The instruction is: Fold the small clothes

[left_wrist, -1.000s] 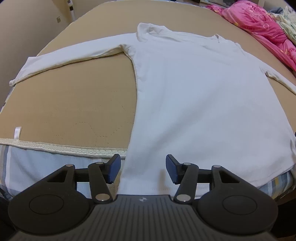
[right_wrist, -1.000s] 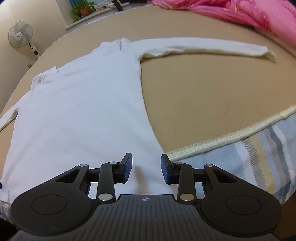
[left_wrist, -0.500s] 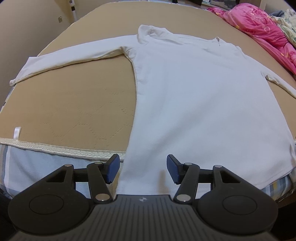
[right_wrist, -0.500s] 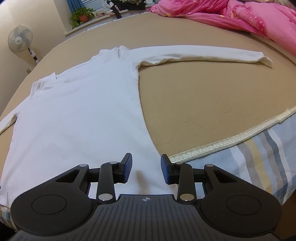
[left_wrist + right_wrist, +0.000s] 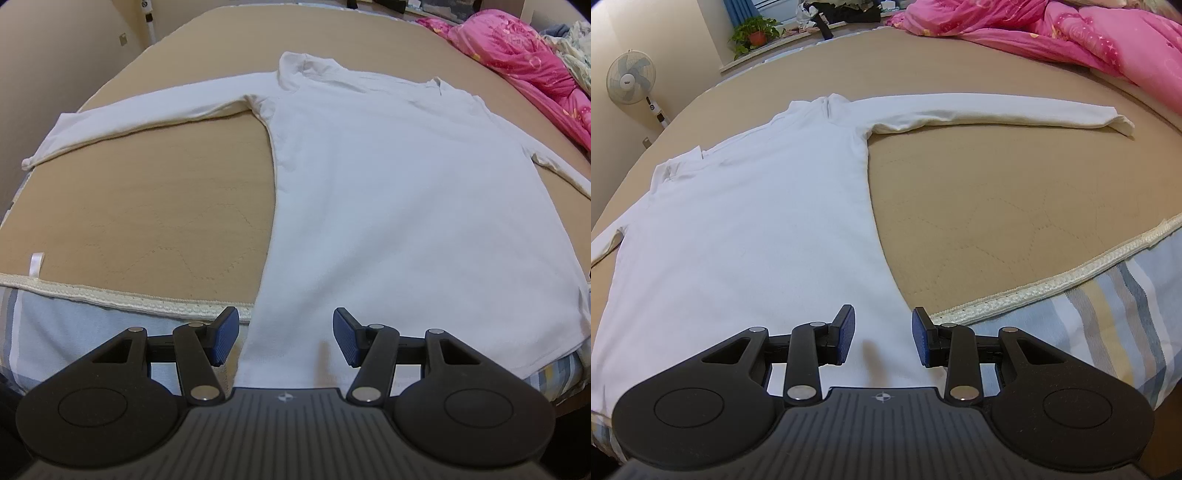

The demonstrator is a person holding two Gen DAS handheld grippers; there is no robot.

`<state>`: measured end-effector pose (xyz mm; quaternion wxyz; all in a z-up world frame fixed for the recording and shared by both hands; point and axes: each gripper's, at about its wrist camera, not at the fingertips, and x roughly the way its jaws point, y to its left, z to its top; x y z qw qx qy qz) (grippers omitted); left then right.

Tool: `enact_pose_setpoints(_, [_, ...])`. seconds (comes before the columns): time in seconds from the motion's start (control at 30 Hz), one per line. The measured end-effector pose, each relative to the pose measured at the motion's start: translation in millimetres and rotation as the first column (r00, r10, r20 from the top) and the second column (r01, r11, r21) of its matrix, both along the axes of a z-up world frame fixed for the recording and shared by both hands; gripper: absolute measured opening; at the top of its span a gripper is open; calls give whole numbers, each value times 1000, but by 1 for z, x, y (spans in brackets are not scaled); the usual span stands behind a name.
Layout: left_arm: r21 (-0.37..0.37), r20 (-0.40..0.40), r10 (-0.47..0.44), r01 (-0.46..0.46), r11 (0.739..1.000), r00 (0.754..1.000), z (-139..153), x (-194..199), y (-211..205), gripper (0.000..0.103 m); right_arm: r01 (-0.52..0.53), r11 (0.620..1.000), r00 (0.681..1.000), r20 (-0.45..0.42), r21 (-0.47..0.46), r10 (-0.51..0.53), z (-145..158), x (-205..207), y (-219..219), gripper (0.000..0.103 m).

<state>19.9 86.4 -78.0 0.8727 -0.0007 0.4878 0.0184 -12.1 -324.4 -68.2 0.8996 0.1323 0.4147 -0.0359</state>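
Observation:
A white long-sleeved shirt (image 5: 399,206) lies flat on a tan mattress (image 5: 155,192), sleeves spread out to both sides. It also shows in the right wrist view (image 5: 757,221). Its hem hangs over the near bed edge. My left gripper (image 5: 285,338) is open and empty, hovering over the hem's left corner. My right gripper (image 5: 882,339) is open and empty, hovering over the hem's right corner. The left sleeve (image 5: 140,110) and the right sleeve (image 5: 997,114) lie straight.
A pink quilt (image 5: 1071,33) is piled at the far right of the bed; it also shows in the left wrist view (image 5: 524,62). A striped sheet (image 5: 1108,306) covers the bed's side. A fan (image 5: 629,81) and a potted plant (image 5: 755,31) stand beyond.
Both grippers have pulled back and risen slightly from the hem, so more of the bed shows. Both stay open. The shirt has not moved.

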Motion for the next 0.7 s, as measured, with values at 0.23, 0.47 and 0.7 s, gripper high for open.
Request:
enact_pose_setpoints(0.23, [28, 111, -12, 9, 1000, 994, 13, -7, -7, 61, 51, 999, 993, 111, -17, -48, 19, -4, 4, 36])
enact_pose_setpoints(0.47, [15, 211, 8, -12, 1000, 977, 31, -7, -9, 62, 39, 999, 931, 362, 26, -46, 86, -10, -6, 36])
enact_pose_setpoints(0.7, [-18, 262, 17, -13, 1000, 965, 42, -7, -1, 76, 39, 997, 832, 555, -61, 1, 134, 1, -39, 55])
